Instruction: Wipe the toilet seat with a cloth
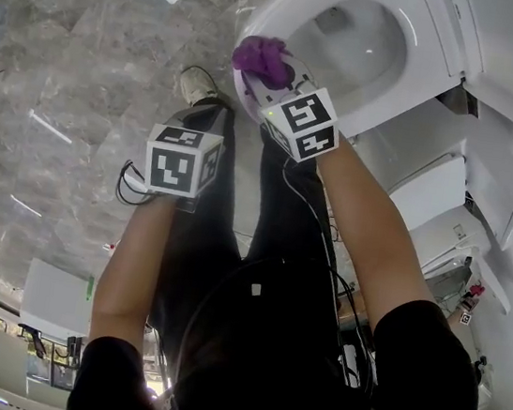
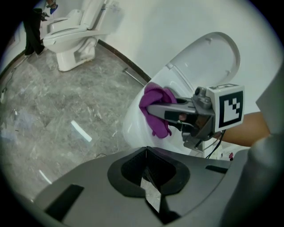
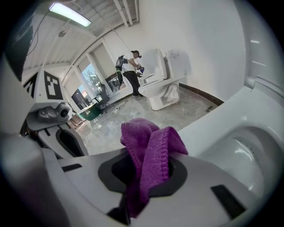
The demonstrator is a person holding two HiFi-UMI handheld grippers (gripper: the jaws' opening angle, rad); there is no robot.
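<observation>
Marble floor (image 1: pixel 70 50), white toilet seat (image 1: pixel 412 55); right gripper (image 1: pixel 262 85) jaws clamp purple cloth (image 1: pixel 263 56); left gripper (image 2: pixel 147 176) jaws closed, empty.

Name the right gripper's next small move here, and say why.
Probably lower the right gripper a little so the purple cloth presses on the front rim of the toilet seat. Its jaws are clamped on the cloth, which sits bunched at that rim with the lid up; firm contact is not evident yet.

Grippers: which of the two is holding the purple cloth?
The right gripper: its jaws pinch the purple cloth beside the toilet bowl. The left gripper is shut and empty.
</observation>
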